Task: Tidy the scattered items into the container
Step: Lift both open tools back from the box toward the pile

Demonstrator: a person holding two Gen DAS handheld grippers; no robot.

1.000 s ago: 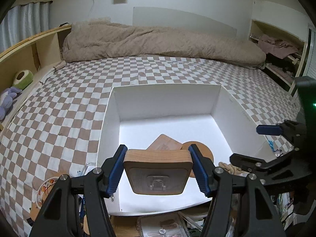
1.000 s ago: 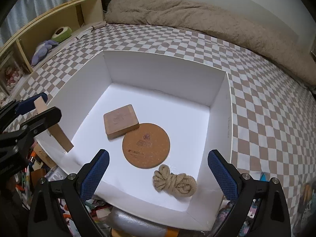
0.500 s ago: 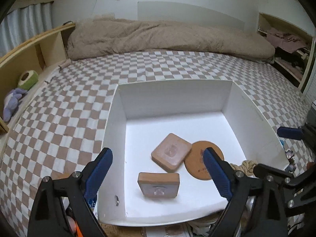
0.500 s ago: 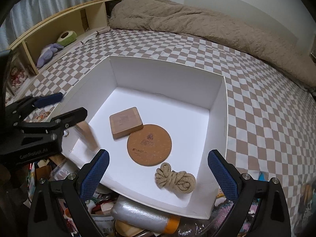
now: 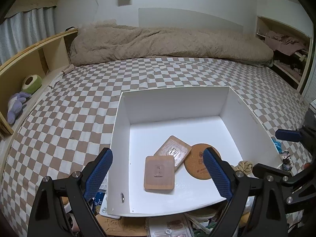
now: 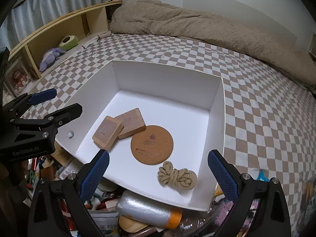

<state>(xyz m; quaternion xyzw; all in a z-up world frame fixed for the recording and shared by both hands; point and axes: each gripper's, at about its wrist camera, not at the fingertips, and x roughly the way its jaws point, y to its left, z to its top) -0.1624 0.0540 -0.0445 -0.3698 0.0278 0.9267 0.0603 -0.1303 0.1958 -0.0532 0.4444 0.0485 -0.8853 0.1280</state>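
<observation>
A white box [image 5: 173, 102] [image 6: 165, 79] sits on the checked bed. On its floor lie a square wooden coaster [image 5: 159, 174] [image 6: 107, 132], leaning on a second wooden coaster [image 5: 173, 152] [image 6: 132, 122], a round cork mat [image 5: 199, 166] [image 6: 152, 144] and a coil of rope [image 5: 244, 165] [image 6: 177, 177]. My left gripper [image 5: 158, 174] [image 6: 53, 102] hangs open above the box's near left corner, nothing between its fingers. Over the near edge my right gripper [image 6: 158, 175] also stands open and empty; its fingertips [image 5: 286, 135] show at the right of the left wrist view.
Loose clutter lies below the box's near edge: a foil-wrapped roll with an orange end [image 6: 148, 211], papers and small packets [image 5: 167, 227]. A wooden shelf [image 6: 59, 31] with plush toys runs along the left. A beige duvet [image 5: 167, 43] lies at the far end.
My left gripper opened and let go of the square wooden coaster. It dropped into the box, stood on edge for a moment, and now lies flat against the other coaster.
</observation>
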